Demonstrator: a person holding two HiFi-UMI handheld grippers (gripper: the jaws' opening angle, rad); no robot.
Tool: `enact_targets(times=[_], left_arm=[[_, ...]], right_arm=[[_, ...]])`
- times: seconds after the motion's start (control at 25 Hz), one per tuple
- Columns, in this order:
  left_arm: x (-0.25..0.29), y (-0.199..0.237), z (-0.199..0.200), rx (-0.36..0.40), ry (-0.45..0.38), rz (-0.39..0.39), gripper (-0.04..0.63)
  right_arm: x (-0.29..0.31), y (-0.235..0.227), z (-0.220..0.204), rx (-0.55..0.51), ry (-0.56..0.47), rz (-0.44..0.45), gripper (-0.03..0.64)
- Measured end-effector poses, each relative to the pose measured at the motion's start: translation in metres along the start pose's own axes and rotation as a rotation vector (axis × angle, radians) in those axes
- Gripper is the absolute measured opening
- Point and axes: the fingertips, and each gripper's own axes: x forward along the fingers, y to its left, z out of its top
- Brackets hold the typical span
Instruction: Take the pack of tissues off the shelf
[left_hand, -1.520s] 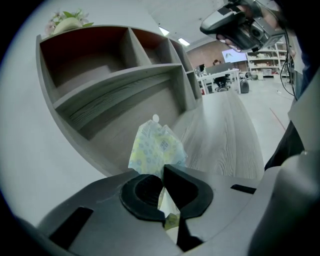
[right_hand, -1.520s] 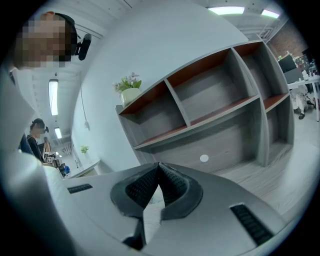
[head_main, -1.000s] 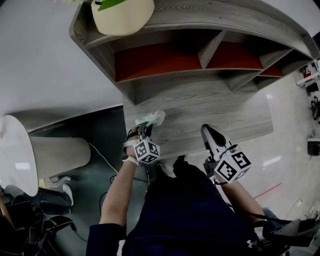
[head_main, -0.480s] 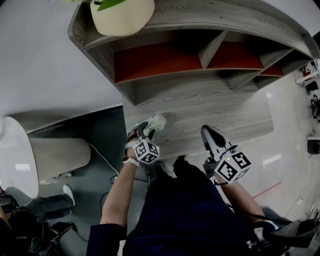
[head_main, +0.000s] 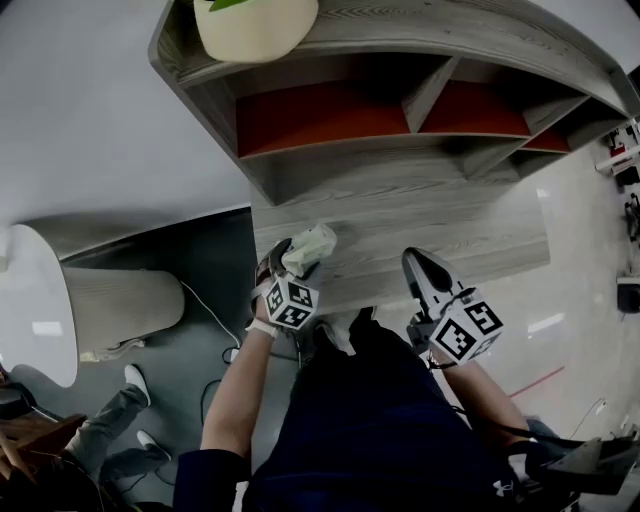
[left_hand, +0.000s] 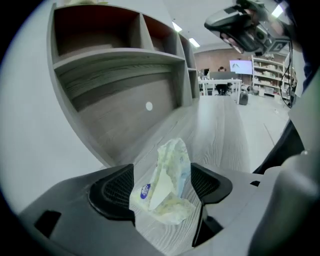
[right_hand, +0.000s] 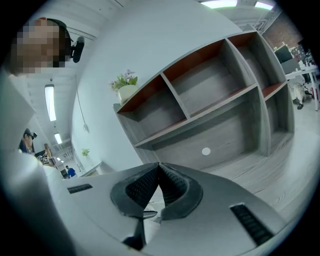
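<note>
Two grippers hover over a grey wood-grain desktop (head_main: 440, 225) below a shelf unit (head_main: 330, 155) with red back panels. Seen from the head view, the left gripper (left_hand: 162, 176) sits at about 9 o'clock from the picture's middle and the right gripper (right_hand: 159, 171) at about 4 o'clock.

The left gripper's jaws have just been opening and now stand wide apart, letting go. The pack of tissues (head_main: 313, 243) stands between them: a crumpled pale wrapper with a small blue oval label, its lower end on the desktop and its upper end leaning away from the camera. It fills most of the gap between the two ribbed pads, so whether a pad brushes it I cannot tell. In the head view the pack is at 1 o'clock from that gripper's marker cube (head_main: 290, 303), near the desktop's left end and off the shelf compartments.

The right gripper's jaws are clenched together with nothing between them, pointing towards the shelf. A cream plant pot (head_main: 256, 26) stands on the shelf's top at 11 o'clock.
</note>
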Motion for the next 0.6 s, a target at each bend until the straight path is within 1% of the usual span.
enact_targets(times=[0.16,0.28,0.44,0.6], left_arm=[[-0.029,0.018,0.020,-0.053,-0.071,0.054,0.354],[-0.057,0.038,0.037,-0.115,-0.138,0.103,0.354],[-0.103,0.067,0.066,-0.219,-0.274,0.162,0.352],[-0.155,0.091,0.099,-0.296,-0.407,0.214,0.344]], right_arm=[[0.002,0.005,0.002,-0.013,-0.002,0.016,0.001],[0.008,0.010,0.007,-0.038,-0.008,0.035,0.000],[0.019,0.019,0.026,-0.091,-0.034,0.066,0.000],[0.033,0.031,0.054,-0.160,-0.070,0.099,0.000]])
